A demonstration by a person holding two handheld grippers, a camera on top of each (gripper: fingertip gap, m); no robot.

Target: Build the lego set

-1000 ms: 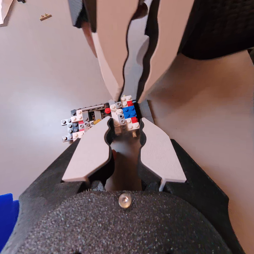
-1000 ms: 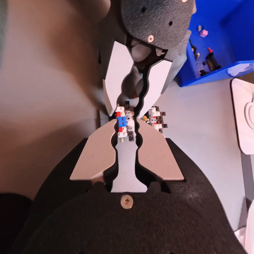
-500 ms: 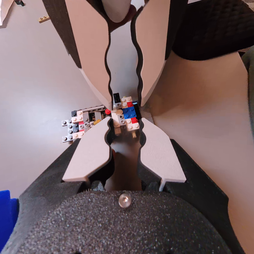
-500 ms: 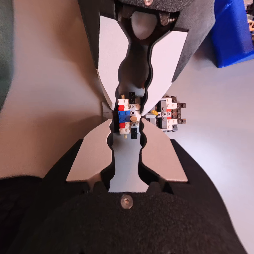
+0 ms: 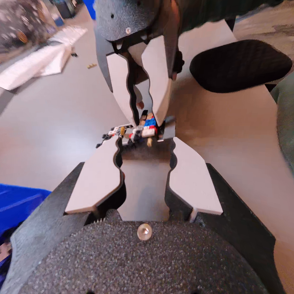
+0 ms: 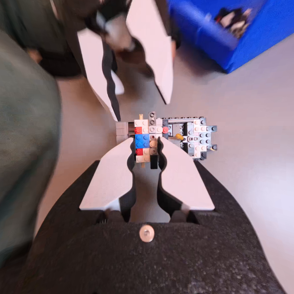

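A small brick model [image 6: 175, 136] of white, grey, black, red and blue pieces lies flat on the pale table. My right gripper [image 6: 146, 139] is shut on its blue, red and white end section. In the left wrist view the right gripper [image 5: 146, 123] comes down from above onto the model [image 5: 140, 131]. My left gripper [image 5: 145, 140] is open wide, just short of the model and not touching it. It also shows in the right wrist view [image 6: 141, 111], open, beyond the model.
A blue bin [image 6: 222, 39] with loose pieces stands to the far right; its corner shows in the left wrist view [image 5: 19, 203]. White sheets [image 5: 39, 63] and a small tan brick [image 5: 91, 66] lie farther off. A black pad [image 5: 238, 66] and a green sleeve [image 6: 23, 127] are close by. Both grippers' tips are close together, under 4 cm apart. Left tips and right tips are each some 30 cm from the small tan brick [image 5: 91, 66].
My left gripper has let go of the model, opened wide and drawn back. My right gripper has closed on the blue, red and white section.
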